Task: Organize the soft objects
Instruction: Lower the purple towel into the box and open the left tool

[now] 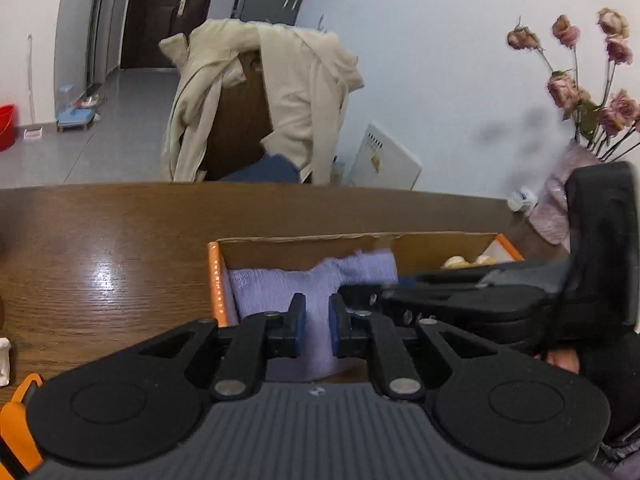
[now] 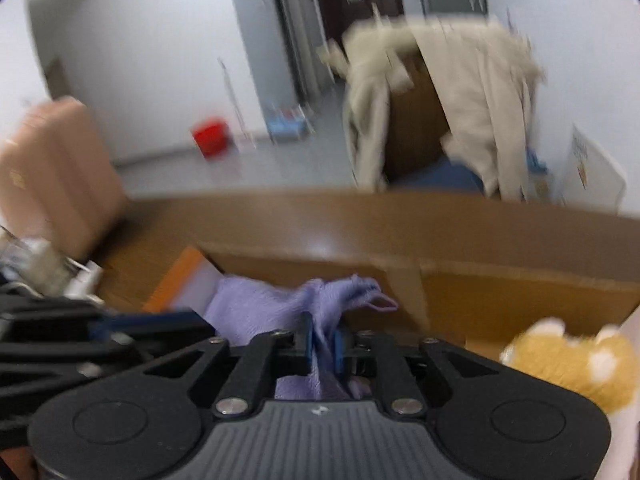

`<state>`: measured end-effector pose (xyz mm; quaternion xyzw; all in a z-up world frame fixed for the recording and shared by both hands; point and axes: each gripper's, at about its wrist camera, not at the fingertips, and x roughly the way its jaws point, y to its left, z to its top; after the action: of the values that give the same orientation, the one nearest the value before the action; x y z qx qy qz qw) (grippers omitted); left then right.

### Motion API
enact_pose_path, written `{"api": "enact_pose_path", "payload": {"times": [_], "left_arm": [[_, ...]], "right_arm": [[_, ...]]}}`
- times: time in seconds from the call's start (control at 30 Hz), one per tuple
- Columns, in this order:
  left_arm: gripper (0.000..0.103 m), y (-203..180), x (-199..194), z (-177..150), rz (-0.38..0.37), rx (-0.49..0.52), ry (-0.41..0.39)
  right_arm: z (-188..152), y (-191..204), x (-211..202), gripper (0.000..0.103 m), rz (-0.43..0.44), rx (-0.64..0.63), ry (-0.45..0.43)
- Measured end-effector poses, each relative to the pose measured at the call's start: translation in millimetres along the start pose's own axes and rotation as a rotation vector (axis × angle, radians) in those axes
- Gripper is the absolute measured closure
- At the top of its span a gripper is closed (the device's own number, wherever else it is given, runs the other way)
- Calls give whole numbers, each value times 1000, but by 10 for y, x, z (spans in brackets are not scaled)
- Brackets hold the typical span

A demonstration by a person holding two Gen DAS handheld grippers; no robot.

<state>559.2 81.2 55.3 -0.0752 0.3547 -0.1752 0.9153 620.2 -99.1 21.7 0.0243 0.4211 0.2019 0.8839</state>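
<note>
Right gripper (image 2: 323,344) is pinched down tight on the purple towel (image 2: 256,308), which sits in the left end of the box (image 1: 216,276). Left gripper (image 1: 318,326) points into the box over the towel with its jaws a bit apart, gripping nothing. A plush (image 2: 576,364) lies in the right compartment, and a coat (image 1: 288,92) hangs on a chair past the table (image 1: 100,248).

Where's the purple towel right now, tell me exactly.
The purple towel lies in the left compartment of the cardboard box, pinched by the right tongs, with the left tongs open around it.
</note>
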Motion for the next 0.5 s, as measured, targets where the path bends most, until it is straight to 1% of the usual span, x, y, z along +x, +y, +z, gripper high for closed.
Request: {"api": "enact_pose_path", "payload": {"times": [0.03, 0.07, 0.1, 0.13, 0.2, 0.23, 0.27, 0.33, 0.37, 0.4, 0.47, 0.5], "left_arm": [[84, 19, -24, -7, -10, 2, -16], [79, 37, -54, -14, -24, 0, -27], [78, 40, -86, -9, -34, -1, -33], [78, 34, -117, -8, -32, 0, -41], [77, -21, -186, 28, -11, 11, -55], [76, -45, -235, 43, -7, 13, -63], [73, -75, -299, 54, -3, 13, -71], [66, -154, -477, 94, 8, 20, -90], [60, -210, -563, 107, 14, 29, -100], [56, -266, -671, 123, 21, 38, -114], [51, -378, -931, 131, 39, 53, -145], [47, -451, -1086, 123, 46, 62, -163]], "right_arm": [[1, -28, 52, 85, 14, 22, 34], [-7, -41, 59, 84, 16, 31, 36], [-11, -40, 40, 77, 10, 29, 23], [-11, -32, 17, 62, 3, 21, 12], [-16, -9, -54, 50, -10, 7, -7], [-14, -5, -111, 48, -9, 3, -16], [-10, -3, -170, 48, 5, 3, -26], [-18, -8, -358, 44, 55, 10, -53], [-18, -6, -457, 43, 63, 12, -59], [-15, 13, -594, 43, 60, 6, -70], [-23, 52, -900, 42, 52, -15, -102], [-27, 67, -1091, 40, 48, -26, -120]]}}
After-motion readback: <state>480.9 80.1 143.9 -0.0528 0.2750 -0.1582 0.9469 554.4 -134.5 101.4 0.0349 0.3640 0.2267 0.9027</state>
